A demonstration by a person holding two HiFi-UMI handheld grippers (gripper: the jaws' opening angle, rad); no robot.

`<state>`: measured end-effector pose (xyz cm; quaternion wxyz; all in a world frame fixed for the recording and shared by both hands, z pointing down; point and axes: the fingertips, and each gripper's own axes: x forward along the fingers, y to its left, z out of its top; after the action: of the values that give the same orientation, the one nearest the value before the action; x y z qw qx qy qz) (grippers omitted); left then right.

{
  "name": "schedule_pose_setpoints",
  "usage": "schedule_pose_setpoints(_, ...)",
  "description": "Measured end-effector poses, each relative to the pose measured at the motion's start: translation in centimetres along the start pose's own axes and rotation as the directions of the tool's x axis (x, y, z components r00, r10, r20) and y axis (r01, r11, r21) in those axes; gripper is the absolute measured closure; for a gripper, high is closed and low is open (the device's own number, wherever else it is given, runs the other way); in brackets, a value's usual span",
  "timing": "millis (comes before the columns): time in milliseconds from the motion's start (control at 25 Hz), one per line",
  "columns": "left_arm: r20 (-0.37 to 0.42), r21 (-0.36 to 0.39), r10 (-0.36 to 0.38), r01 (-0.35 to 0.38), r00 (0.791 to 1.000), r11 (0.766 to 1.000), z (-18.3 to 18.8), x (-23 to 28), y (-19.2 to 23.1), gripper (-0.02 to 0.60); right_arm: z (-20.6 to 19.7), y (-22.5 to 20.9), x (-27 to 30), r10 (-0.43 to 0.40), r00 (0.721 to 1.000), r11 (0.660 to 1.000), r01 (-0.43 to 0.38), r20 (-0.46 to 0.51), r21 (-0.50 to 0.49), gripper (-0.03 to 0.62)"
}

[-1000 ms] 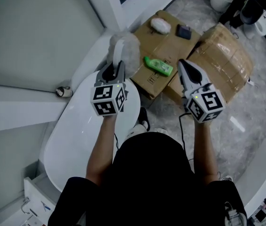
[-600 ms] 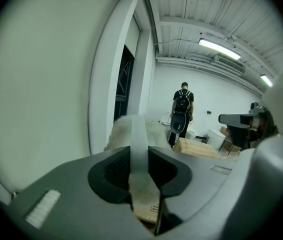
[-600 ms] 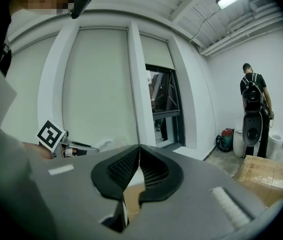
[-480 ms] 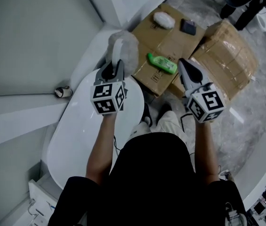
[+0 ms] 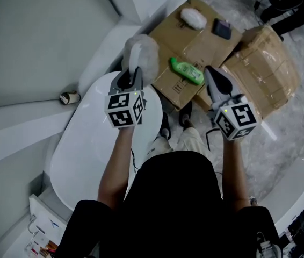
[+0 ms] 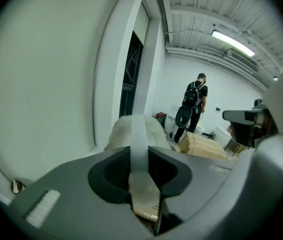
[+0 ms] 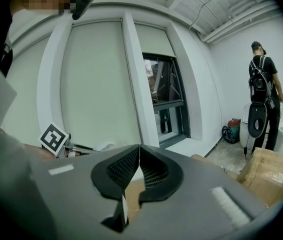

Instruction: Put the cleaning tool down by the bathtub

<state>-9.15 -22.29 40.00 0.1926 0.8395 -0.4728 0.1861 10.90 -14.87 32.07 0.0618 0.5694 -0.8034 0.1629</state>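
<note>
The cleaning tool (image 5: 144, 55) was a fluffy white pad on a flat pale strip. The left gripper (image 5: 132, 75) had its jaws part-way closed on that strip, pressing it from both sides. The pad stood ahead of them, over the far end of the bathtub (image 5: 82, 149), close to the window ledge. It looked light and soft. The pile would squash and the strip looked bendy, so a hold on the strip close to the pad seemed the steadier one. Nothing about it looked breakable.

The right gripper (image 5: 212, 75) had its jaws together with nothing between them, and hung above the edge of a cardboard box (image 5: 179, 42). On that box lay a green bottle (image 5: 187, 72), a second white fluffy thing (image 5: 193, 18) and a small dark thing (image 5: 222, 28). A wrapped box (image 5: 267, 69) stood to its right. The strip of floor between tub and box looked narrow, and the person's shoes (image 5: 165, 129) took up part of it. A roll of tape (image 5: 69, 97) sat on the ledge left of the tub.
</note>
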Motion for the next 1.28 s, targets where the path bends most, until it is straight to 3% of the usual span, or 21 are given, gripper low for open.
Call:
schedule_pose_setpoints(520, -0.082, -0.081, 0.089, -0.096, 0.993, 0.992, -2.8, 5.5, 0.7, 0.503, -1.5, -4.4, 6.0, 0.110, 0.991, 0.994, -0.109, -0.072, 0.021, 0.583)
schedule_pose_setpoints(1280, -0.204, -0.130, 0.143, -0.172, 0.968, 0.977, -9.0, 12.5, 1.8, 0.503, -7.0, -7.6, 12.5, 0.201, 0.962, 0.979, -0.190, -0.184, 0.071, 0.583)
